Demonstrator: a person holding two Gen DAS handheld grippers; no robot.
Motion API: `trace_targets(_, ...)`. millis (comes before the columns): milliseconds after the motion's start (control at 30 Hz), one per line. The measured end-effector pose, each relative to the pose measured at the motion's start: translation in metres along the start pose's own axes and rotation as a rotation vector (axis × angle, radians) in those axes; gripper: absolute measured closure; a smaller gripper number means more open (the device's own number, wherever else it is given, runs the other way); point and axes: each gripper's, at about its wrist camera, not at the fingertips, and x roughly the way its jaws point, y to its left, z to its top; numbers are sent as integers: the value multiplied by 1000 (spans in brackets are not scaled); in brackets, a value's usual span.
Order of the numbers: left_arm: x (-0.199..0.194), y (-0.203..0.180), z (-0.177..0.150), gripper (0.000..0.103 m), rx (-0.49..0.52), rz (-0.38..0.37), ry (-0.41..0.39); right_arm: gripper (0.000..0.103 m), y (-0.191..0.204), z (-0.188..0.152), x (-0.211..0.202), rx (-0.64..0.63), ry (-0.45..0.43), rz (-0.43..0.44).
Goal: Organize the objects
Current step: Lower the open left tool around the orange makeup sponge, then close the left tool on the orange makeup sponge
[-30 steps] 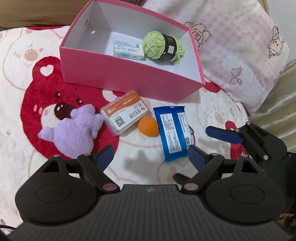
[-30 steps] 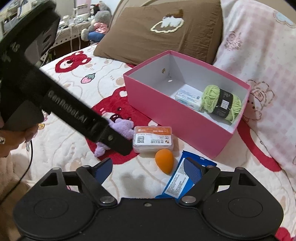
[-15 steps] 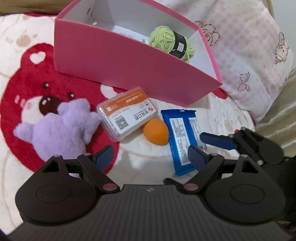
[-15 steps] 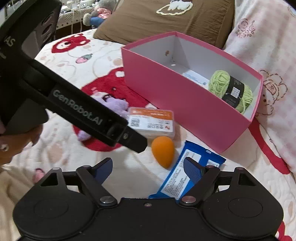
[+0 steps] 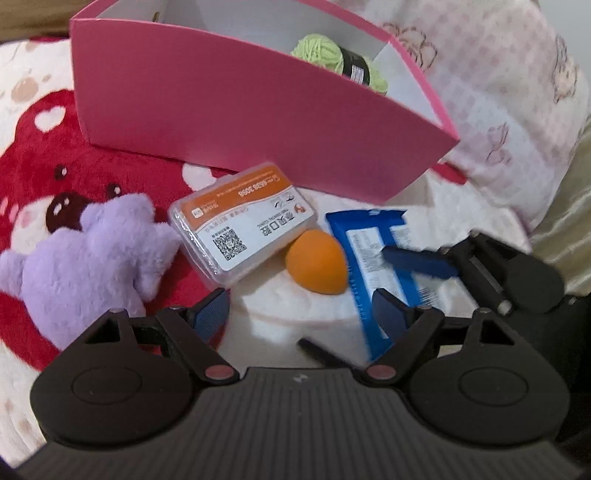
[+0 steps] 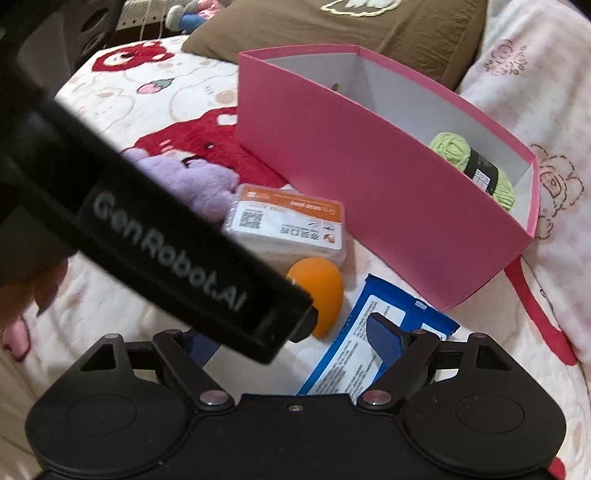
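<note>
Hovering low over the bed (image 5: 266,314), the left gripper (image 5: 301,314) has its fingers spread wide, nothing between them. The orange egg-shaped sponge (image 5: 317,264) lies just ahead of the gap, slightly toward the right finger. Touching the sponge's left side is the clear card case (image 5: 243,221) with an orange and white label; the purple plush toy (image 5: 85,258) lies against the case's far left end. The blue wrapped packet (image 5: 369,258) lies just right of the sponge, with its near end under the left gripper's right finger.

The right gripper (image 6: 295,343) is also spread and empty. In its own view its right finger sits over the blue wrapped packet (image 6: 354,354), while its left finger is mostly hidden behind the left gripper's black body, which crosses the frame diagonally. The sponge (image 6: 321,291) lies just past that body's tip.

Behind the row of loose things stands the pink box (image 5: 240,107), open at the top, its near wall just beyond the card case and the packet. A green yarn ball (image 5: 332,55) with a black band rests inside, toward the box's right end. Bare bed shows between the sponge and the left gripper's fingers. A pink patterned pillow (image 5: 498,92) crowds the box's right side; a brown pillow (image 6: 369,33) lies behind it.
</note>
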Motion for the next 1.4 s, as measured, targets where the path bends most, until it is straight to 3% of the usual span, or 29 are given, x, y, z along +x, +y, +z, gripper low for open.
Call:
trace_targets(167,8,-2,-3,28,7,-19,-31,16,-5,-2,13,38,-9,-22)
trace_targets(267,11,-2,-1,42,20,-37,-43,16,-4,-5,17,48,-44,-44)
trace_targets(367,11,-1,1,49,22,-46,-43,17,-2,-4,19,96,-70,-61)
trace_targets(533,14,6,5,56,-9,-77,-25,23,5,3,19,126,-99,-52)
trace_targets(600,14,11,6,66,-29,-82,-26,29,8,4,20,116,-95,-57)
trace_targets(767,12,18,13,66,-76,-152,-2,41,16,13,19,72,-59,-78)
trace_targets(1000,21,26,12,67,-110,-158,20,50,16,14,28,88,-34,-102)
trace_targets(1267,22,25,11,71,-70,-173,1,51,16,17,33,110,-44,-105)
trace_targets(1333,19,25,11,71,-85,-200,-4,62,22,22,29,101,-37,-154)
trace_targets(1400,15,22,12,71,-76,-203,-12,62,29,26,22,94,-48,-183)
